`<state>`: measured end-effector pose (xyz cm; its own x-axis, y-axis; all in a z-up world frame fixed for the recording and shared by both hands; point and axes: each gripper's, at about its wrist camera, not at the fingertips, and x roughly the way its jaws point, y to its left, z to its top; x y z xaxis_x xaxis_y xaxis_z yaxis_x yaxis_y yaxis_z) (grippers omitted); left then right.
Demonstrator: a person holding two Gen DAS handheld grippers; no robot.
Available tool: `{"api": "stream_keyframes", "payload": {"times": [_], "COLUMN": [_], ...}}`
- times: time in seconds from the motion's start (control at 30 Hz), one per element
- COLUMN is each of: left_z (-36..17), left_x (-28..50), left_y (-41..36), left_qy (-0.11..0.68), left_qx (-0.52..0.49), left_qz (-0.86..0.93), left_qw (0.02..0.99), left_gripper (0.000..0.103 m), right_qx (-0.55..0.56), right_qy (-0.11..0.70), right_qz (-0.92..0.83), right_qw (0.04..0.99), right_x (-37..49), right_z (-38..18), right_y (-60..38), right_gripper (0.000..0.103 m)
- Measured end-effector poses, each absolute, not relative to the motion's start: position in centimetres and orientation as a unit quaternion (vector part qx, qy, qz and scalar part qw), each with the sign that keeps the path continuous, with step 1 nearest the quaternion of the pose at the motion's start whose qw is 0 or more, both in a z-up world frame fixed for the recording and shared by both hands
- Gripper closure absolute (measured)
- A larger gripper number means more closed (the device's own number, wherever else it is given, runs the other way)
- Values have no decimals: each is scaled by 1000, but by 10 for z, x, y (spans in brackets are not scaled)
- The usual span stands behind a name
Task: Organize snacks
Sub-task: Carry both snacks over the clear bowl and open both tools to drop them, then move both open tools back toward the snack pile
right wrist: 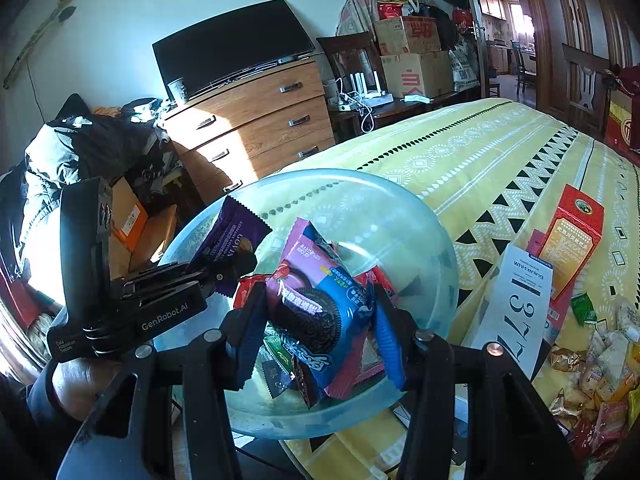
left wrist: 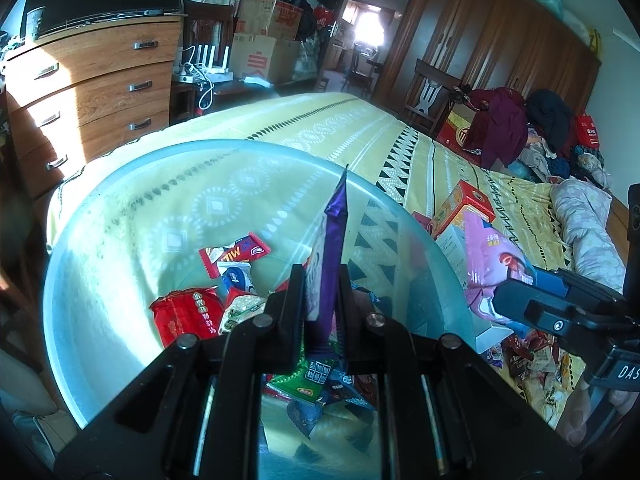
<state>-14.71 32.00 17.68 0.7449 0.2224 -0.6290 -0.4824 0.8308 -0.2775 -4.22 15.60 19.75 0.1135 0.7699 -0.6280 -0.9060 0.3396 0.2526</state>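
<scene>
A clear bluish plastic bowl (left wrist: 120,216) sits on the yellow patterned bedspread and holds several snack packets. My left gripper (left wrist: 318,288) is shut on a purple snack packet (left wrist: 334,240), held upright over the bowl; the packet also shows in the right wrist view (right wrist: 232,240). My right gripper (right wrist: 316,320) is shut on a pink and blue cookie packet (right wrist: 316,300) above the same bowl (right wrist: 400,216). The right gripper also shows in the left wrist view (left wrist: 520,300), at the right beside the bowl.
A red box (right wrist: 572,240) and a white box (right wrist: 520,300) lie on the bed right of the bowl. A heap of loose snacks (right wrist: 592,380) lies at the lower right. A wooden chest of drawers (right wrist: 256,120) stands beyond the bed. Clothes (left wrist: 540,128) are piled far right.
</scene>
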Motion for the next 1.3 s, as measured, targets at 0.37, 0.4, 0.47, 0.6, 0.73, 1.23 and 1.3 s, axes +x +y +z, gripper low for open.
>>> {"api": "stream_keyframes", "payload": {"times": [0.37,0.4,0.47,0.6,0.73,1.23,1.3], "left_z": [171,171,170,169,170,186,192], "left_x": [-145,-145,-143,-143,-144,-129,-126], "left_y": [318,318,319,319,321,287,274], "left_qy": [309,310,313,318,317,328,322], "left_qx": [-219,-220,-221,-226,-227,-155,-134], "left_qz": [193,193,194,194,199,244,252], "left_qw": [905,905,903,900,899,899,903], "left_gripper": [89,88,88,85,63,27,26], "right_qx": [-98,-97,-94,-89,-85,-53,-54], "right_qy": [357,358,362,370,368,373,376], "right_qz": [565,565,566,564,561,510,495], "right_qw": [737,736,735,733,736,773,781], "right_x": [-40,-40,-39,-38,-39,-44,-49], "right_z": [193,192,191,187,187,169,164], "right_y": [160,161,162,163,158,62,39], "right_gripper": [49,49,48,43,37,19,19]}}
